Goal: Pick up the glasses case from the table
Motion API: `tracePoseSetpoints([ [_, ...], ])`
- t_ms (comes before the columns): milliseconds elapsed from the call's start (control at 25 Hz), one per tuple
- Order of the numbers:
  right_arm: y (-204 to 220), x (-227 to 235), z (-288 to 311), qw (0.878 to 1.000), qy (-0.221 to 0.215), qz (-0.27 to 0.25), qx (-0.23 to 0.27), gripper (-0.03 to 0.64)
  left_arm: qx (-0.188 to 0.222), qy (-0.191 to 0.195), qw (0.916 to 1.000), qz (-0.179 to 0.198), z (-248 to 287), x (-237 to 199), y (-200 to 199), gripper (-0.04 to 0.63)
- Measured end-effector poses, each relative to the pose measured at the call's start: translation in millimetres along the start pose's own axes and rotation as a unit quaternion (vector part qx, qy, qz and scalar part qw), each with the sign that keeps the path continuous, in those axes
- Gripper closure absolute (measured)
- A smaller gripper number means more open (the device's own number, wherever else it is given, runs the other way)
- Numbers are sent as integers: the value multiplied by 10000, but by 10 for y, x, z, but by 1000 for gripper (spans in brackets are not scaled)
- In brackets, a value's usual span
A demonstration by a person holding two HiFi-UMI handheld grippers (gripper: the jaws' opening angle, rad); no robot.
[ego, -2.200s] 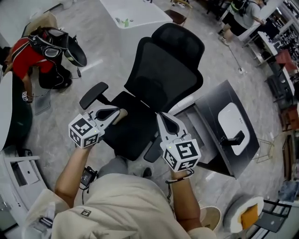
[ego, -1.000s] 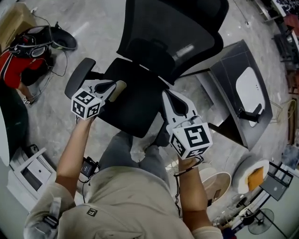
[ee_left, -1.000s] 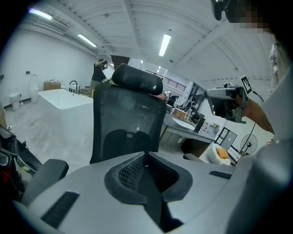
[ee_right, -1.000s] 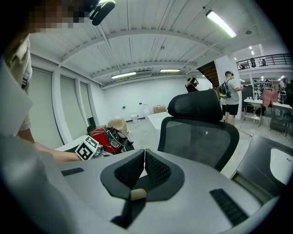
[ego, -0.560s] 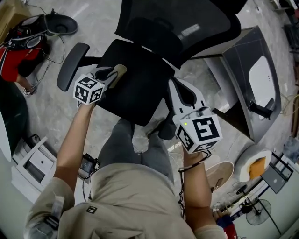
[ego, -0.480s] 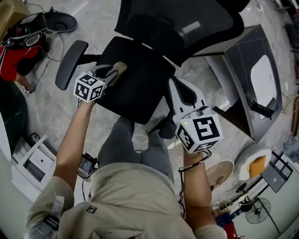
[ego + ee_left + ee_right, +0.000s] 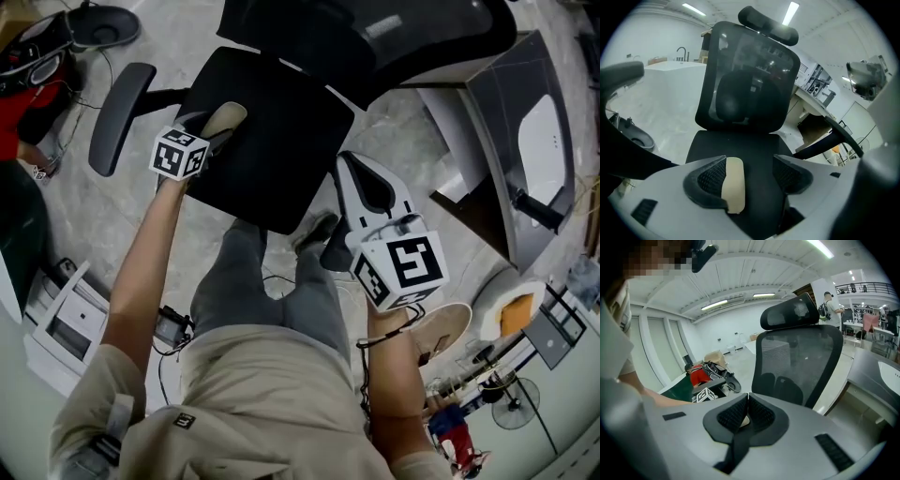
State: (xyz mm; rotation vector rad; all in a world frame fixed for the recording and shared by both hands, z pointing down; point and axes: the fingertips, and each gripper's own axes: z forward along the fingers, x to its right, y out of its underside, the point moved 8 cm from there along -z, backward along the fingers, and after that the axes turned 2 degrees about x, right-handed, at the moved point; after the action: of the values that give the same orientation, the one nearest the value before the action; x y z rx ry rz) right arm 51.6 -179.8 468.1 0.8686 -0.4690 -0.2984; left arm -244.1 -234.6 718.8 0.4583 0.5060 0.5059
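Upper centre of the head view, a black office chair [image 7: 272, 141] stood, left gripper [image 7: 749, 171] hung over its seat with jaws opening, right gripper [image 7: 748, 399] had jaws pressed together on nothing, beige glasses case [image 7: 732, 185] sat between the left jaws, touching the left-hand pad, apart from the other.

the beige glasses case [image 7: 225, 119] lies at the black chair seat [image 7: 272, 141]'s left edge, contact unclear.
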Motion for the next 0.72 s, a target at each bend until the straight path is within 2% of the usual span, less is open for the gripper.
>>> tracePoseSetpoints([
  [320,253,100,75,9998,39,109,-148,592,-578,-445,9973,84,524,-204,375,202],
  [720,534,211,144,9991,132,261,-305,592,-1171,-773,9900,117,985,-404,792,193],
])
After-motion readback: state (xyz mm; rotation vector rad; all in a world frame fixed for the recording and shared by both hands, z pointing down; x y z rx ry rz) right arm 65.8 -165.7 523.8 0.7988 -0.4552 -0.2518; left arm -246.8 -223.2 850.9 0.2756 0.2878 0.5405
